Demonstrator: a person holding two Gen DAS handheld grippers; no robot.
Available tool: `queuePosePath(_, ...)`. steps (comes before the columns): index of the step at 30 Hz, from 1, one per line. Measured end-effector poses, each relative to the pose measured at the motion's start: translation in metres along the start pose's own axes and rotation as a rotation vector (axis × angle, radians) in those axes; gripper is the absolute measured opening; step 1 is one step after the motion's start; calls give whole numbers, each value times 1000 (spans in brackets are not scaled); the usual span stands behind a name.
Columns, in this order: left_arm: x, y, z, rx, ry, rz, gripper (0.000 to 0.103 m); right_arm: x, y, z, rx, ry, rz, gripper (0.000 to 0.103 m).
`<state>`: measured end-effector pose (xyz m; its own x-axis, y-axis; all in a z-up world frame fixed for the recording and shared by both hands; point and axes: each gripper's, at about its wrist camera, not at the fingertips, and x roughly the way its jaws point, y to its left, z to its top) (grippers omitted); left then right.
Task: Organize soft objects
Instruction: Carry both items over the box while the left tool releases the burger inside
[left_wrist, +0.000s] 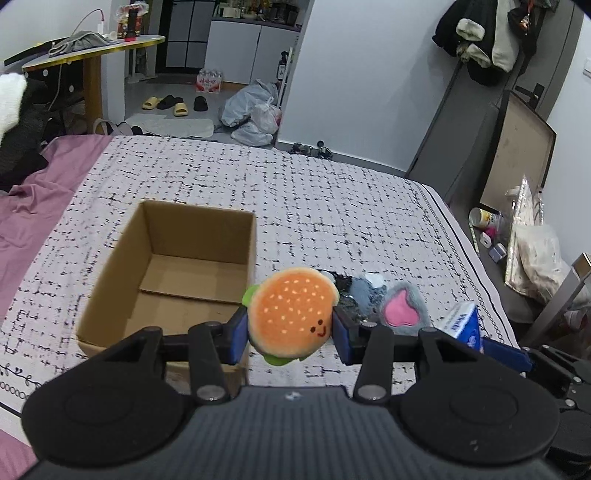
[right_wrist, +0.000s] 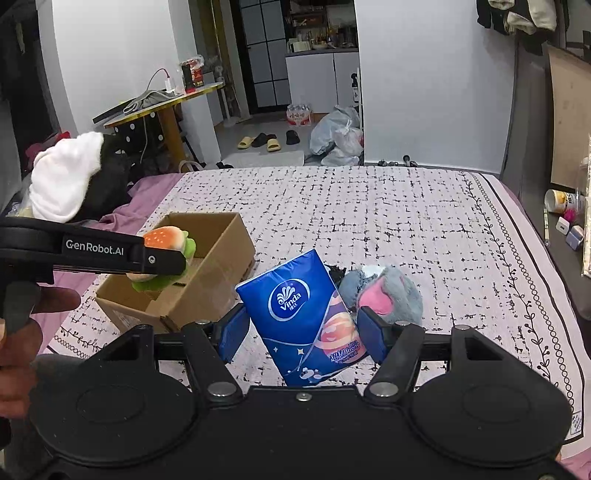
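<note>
My left gripper (left_wrist: 291, 332) is shut on a plush hamburger (left_wrist: 291, 314) and holds it in the air beside the right wall of an open cardboard box (left_wrist: 122, 266) on the bed. The box looks empty. My right gripper (right_wrist: 303, 332) is shut on a blue Vinda tissue pack (right_wrist: 303, 314) held above the bed. In the right wrist view the left gripper (right_wrist: 159, 258) and the hamburger (right_wrist: 166, 240) show over the box (right_wrist: 207, 288). A grey plush with a pink patch (right_wrist: 384, 295) lies on the bed right of the pack; it also shows in the left wrist view (left_wrist: 402, 306).
The bed has a white black-checked cover (left_wrist: 314, 206) and a purple sheet (left_wrist: 33, 206) at the left. A dark small item (right_wrist: 336, 273) lies by the grey plush. Clutter (left_wrist: 517, 236) stands off the bed's right edge. A black-and-white plush (right_wrist: 74, 181) sits at the left.
</note>
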<state>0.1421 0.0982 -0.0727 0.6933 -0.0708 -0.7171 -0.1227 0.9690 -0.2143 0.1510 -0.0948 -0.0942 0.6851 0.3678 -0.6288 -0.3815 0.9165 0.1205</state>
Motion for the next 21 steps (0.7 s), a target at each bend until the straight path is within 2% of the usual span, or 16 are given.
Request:
queuePosePath(16, 11, 57, 8, -83, -4, 76, 45, 20, 30, 11, -23, -2, 38, 63)
queuePosePath(21, 23, 76, 13, -112, 16, 99, 45, 31, 39, 18, -26, 3, 62, 63)
